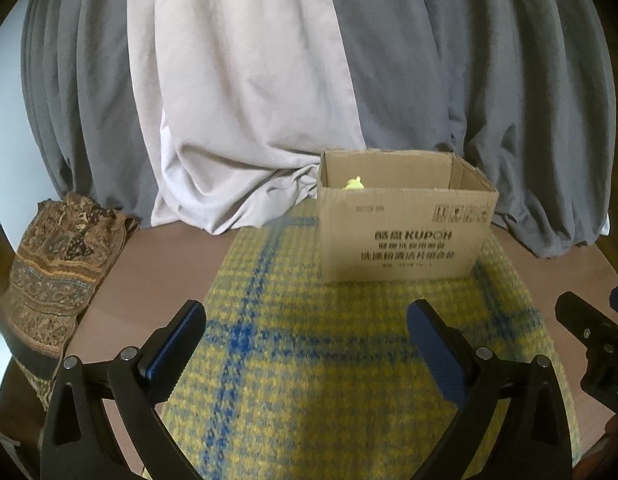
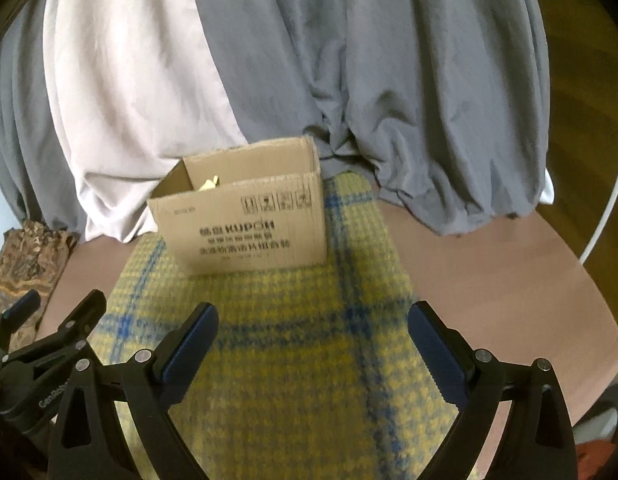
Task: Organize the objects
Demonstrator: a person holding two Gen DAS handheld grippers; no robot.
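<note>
Both wrist views look down, sharing the cardboard box (image 1: 405, 236).

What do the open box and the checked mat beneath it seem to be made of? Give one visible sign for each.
Box: corrugated cardboard, matt brown; fluted cut edges show along its rim.
Mat: probably woven wool or similar yarn, fuzzy yellow-and-blue check; exact fibre unclear.

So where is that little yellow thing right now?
The small yellow object sits inside the open brown cardboard box, by its left wall in both views; the box stands at the far end of the yellow-and-blue checked cloth.
</note>
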